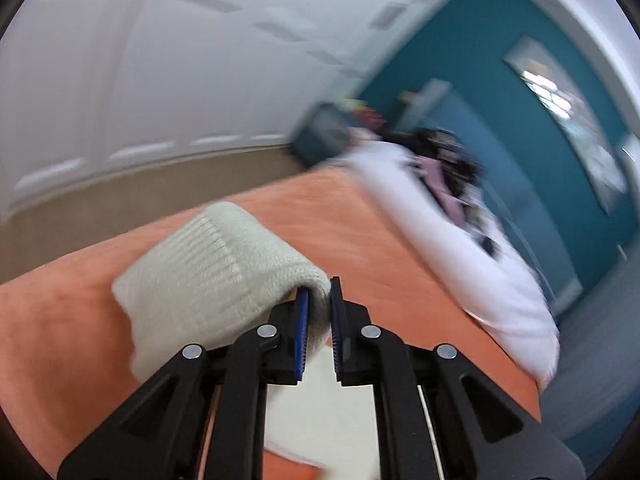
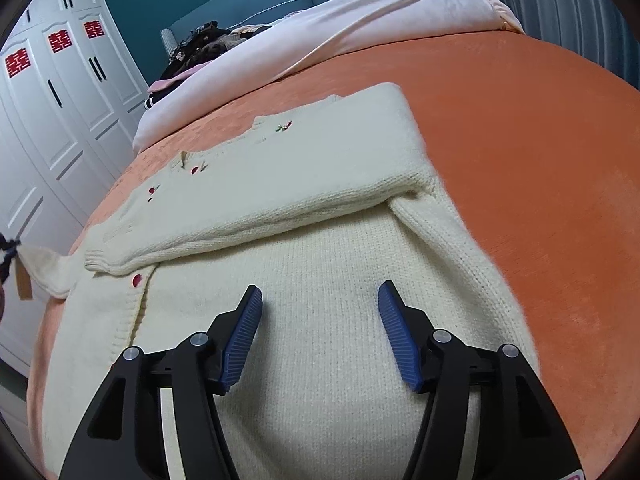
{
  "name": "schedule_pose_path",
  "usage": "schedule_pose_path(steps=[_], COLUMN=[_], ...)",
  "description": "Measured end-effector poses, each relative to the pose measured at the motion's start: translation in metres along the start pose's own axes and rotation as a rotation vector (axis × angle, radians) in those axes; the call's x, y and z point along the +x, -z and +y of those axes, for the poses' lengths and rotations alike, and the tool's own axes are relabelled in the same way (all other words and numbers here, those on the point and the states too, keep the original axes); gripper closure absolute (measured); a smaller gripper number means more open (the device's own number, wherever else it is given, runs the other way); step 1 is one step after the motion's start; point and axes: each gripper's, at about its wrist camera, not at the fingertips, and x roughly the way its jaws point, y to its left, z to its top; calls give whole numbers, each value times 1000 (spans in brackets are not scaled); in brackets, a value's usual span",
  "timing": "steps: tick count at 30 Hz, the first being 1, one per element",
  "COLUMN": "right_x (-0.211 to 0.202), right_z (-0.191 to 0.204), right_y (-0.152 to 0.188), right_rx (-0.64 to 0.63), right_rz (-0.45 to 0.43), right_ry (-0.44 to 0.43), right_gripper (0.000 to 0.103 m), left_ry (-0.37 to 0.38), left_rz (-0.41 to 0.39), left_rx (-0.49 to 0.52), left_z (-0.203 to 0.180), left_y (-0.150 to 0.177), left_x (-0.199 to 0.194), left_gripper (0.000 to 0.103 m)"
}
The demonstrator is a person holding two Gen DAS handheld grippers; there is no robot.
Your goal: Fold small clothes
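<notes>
An orange bedspread (image 2: 520, 152) fills most of the right wrist view, with a white duvet (image 2: 360, 24) bunched along its far edge toward 12 o'clock and a white wardrobe (image 2: 48, 120) at 9 o'clock bearing 3 red paper emblems. A cream knit cardigan (image 2: 320, 272) lies flat on the bedspread at the centre – red buttons run down its placket toward 8 o'clock, and 1 sleeve (image 2: 280, 184) is folded across the body from 2 o'clock down to 9 o'clock, its ribbed cuff resting near the buttons. The other sleeve's cuff (image 1: 208, 264) is pinched between the nearly closed blue pads of the left gripper (image 1: 319, 320), raised off the bedspread and draping toward 10 o'clock in the blurred left wrist view. The right gripper (image 2: 320, 320) hangs over the cardigan's body at 6 o'clock – its jaws spread wide, with nothing between them.
</notes>
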Motion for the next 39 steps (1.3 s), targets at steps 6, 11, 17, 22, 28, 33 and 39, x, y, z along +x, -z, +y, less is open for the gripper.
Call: schedule_pose_path(steps=[6,11,17,22,28,33,39], right_x=[-2,-1,-8,-19,56,50,45], right_z=[-5,-9,-9,6,43,69,48], right_y=[0,-1,-8,-45,-71,-99,-116], right_rx=[19,36,53,132,124,83,22], right_rz=[-5,-4,-7,-85,107,64,10], right_ry=[-26,-54,-74,-158,-161,-227,-108], right_gripper=[45,43,41,39,40,94,96], left_ry=[246,138,103,36,-20,24,-42], left_rz=[287,551,419,370,375,308,377], left_rx=[346,321,119,-73,-294,-187,-62], left_z=[-158,-131,-75,-37,0,-17,-22], left_y=[155,285,242,186,169,157,188], left_x=[5,32,14,43,74,69,91], left_gripper=[88,70,49,45,54,94,93])
